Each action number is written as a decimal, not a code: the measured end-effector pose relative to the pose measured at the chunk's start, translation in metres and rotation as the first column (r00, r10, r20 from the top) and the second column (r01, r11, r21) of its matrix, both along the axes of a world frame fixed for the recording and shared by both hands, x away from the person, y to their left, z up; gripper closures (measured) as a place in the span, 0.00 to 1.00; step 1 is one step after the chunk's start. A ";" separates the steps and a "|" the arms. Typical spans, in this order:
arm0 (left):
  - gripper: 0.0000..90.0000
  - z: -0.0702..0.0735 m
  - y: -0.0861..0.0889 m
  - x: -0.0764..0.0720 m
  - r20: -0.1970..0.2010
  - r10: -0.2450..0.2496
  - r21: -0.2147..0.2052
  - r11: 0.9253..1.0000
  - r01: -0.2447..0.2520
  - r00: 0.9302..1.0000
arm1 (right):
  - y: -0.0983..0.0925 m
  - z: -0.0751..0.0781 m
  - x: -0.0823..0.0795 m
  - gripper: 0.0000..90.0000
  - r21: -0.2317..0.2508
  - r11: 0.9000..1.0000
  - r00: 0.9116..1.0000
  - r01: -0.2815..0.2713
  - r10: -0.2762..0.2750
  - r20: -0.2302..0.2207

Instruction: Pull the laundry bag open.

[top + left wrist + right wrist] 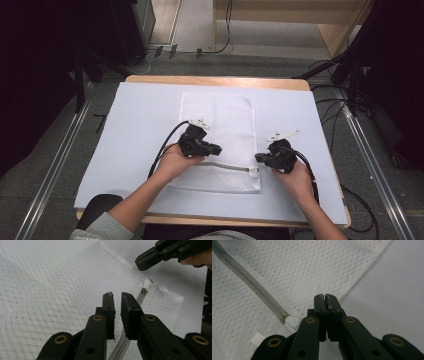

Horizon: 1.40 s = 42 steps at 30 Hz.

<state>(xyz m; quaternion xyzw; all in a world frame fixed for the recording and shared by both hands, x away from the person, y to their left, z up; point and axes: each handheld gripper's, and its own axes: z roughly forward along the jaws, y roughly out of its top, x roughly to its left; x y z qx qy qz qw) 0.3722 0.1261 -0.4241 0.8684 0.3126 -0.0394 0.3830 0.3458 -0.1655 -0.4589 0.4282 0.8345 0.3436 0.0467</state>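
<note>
A: Start at the left. What is the left tool (216,148) doing?

B: It sits low over the white mesh laundry bag (220,120), held in the person's left hand (172,162), pointing toward the right across the bag. In the left gripper view its jaws stand a narrow gap apart, with nothing pressed between the pads (109,312). The grey zipper (140,298) runs on just past them and under them, so the tool is not gripping anything.

A: And the bag itself?

B: It lies flat in the middle of the surface (135,125), on a pale sheet, its long side running away from the person. The zipper crosses the bag near the edge closest to the person, and looks zipped along its length.

A: Where does the zipper end?

B: At the bag's right side. The slider (284,315) sits there, next to a small white fabric tab (292,322), near the bag's corner.

A: Now the right tool (259,157)?

B: It is in the right hand (295,177), just beside the bag's right edge, aimed left toward the zipper end. In the right gripper view its jaws are pressed fully together with nothing between them, hovering by the bag's hem where the mesh meets the bare sheet.

A: Do the two tools touch?

B: No, they are apart, facing each other across the zipper.
</note>
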 end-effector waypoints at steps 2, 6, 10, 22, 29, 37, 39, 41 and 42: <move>0.97 -0.002 -0.004 -0.002 -0.001 -0.008 0.003 1.000 0.008 1.000 | 0.001 0.000 -0.001 1.00 -0.005 1.000 1.000 -0.004 0.004 -0.003; 0.98 -0.004 -0.012 -0.007 0.011 -0.027 0.025 0.999 0.027 1.000 | 0.003 -0.001 -0.002 1.00 -0.006 1.000 1.000 -0.013 0.013 -0.002; 0.98 -0.010 -0.020 -0.014 0.013 -0.043 0.027 0.999 0.043 0.999 | 0.005 -0.003 -0.007 1.00 -0.011 1.000 1.000 -0.028 0.028 -0.014; 0.98 -0.034 -0.035 -0.021 -0.019 -0.072 0.079 0.994 0.074 0.997 | 0.009 -0.003 -0.018 1.00 0.004 1.000 0.999 -0.022 0.022 -0.047; 0.97 -0.038 -0.034 -0.019 -0.021 -0.073 0.088 0.993 0.075 0.997 | 0.009 -0.003 -0.022 1.00 0.003 1.000 0.998 -0.021 0.021 -0.052; 0.97 -0.039 -0.033 -0.018 -0.025 -0.077 0.079 0.994 0.079 0.997 | 0.011 -0.003 -0.029 1.00 0.018 0.999 0.998 -0.028 0.029 -0.059; 0.96 -0.039 -0.033 -0.018 -0.030 -0.074 0.071 0.995 0.076 0.997 | 0.012 -0.002 -0.029 1.00 0.016 0.999 0.998 -0.032 0.033 -0.049; 0.96 -0.039 -0.033 -0.017 -0.038 -0.068 0.066 0.995 0.071 0.997 | 0.013 -0.003 -0.028 1.00 0.023 0.999 0.998 -0.035 0.036 -0.054; 0.96 -0.039 -0.034 -0.017 -0.035 -0.069 0.065 0.995 0.071 0.997 | 0.014 -0.003 -0.028 1.00 0.026 0.999 0.998 -0.041 0.043 -0.052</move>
